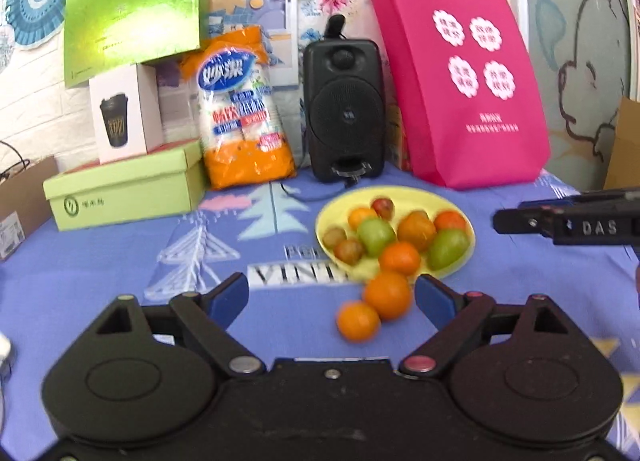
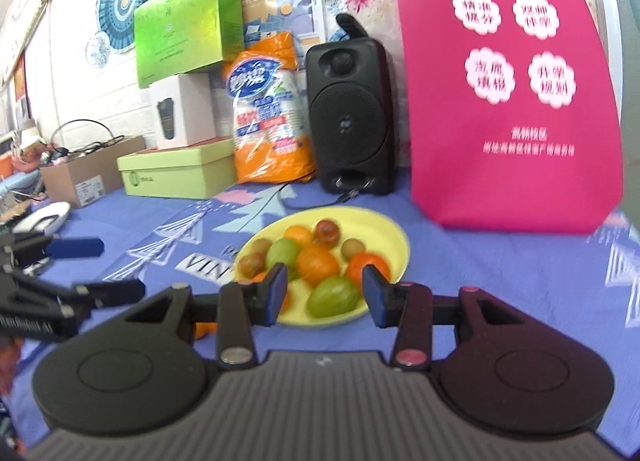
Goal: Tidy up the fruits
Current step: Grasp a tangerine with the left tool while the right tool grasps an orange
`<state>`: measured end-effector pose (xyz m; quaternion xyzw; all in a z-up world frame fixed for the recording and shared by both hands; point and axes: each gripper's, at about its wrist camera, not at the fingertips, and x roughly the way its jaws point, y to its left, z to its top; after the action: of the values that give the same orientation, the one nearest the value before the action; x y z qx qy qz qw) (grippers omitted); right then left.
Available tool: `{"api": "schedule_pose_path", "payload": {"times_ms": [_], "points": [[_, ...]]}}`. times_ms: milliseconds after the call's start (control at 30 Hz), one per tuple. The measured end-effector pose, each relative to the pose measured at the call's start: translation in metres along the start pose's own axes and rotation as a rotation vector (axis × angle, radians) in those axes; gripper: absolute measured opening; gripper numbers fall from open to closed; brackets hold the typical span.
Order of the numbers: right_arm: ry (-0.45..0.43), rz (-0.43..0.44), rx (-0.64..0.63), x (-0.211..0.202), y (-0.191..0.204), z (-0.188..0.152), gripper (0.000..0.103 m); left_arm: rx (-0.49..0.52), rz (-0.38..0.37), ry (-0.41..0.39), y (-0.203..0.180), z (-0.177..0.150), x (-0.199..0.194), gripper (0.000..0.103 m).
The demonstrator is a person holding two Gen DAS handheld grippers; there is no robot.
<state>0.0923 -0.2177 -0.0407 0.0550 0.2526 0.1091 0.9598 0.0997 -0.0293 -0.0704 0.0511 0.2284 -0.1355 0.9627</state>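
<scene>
Mostly done — yellow plate (image 1: 460, 267) piled w/ fruit; two oranges (image 1: 386, 295) left on cloth. Left gripper (image 1: 332, 295) wide open, empty; right gripper (image 2: 324, 293) part-open, nothing held.

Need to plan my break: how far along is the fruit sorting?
Mostly done: the yellow plate holds about ten fruits. Nothing is in hand; the left gripper and right gripper are both open and empty. Left: two oranges lying on the tablecloth beside the plate.

Home-like room: patterned tablecloth (image 1: 120, 261), paper fans on brick wall (image 2: 120, 1), stacked gift boxes (image 1: 132, 9).
</scene>
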Motion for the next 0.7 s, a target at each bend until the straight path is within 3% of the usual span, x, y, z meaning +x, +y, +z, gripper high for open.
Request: {"api": "schedule_pose_path", "payload": {"times_ms": [200, 367, 600, 700], "points": [[0.051, 0.07, 0.006, -0.011, 0.017, -0.024, 0.045, 0.039, -0.031, 0.034, -0.011, -0.027, -0.002, 0.09], [0.084, 0.096, 0.006, -0.013, 0.024, -0.035, 0.046, 0.038, -0.056, 0.052, -0.012, -0.029, 0.014, 0.077], [0.111, 0.127, 0.023, -0.002, 0.028, -0.032, 0.046, 0.115, -0.069, 0.075, -0.016, -0.022, 0.045, 0.073], [0.113, 0.129, 0.015, 0.001, 0.03, -0.03, 0.046, 0.112, -0.104, 0.1, -0.015, -0.02, 0.058, 0.06]]}}
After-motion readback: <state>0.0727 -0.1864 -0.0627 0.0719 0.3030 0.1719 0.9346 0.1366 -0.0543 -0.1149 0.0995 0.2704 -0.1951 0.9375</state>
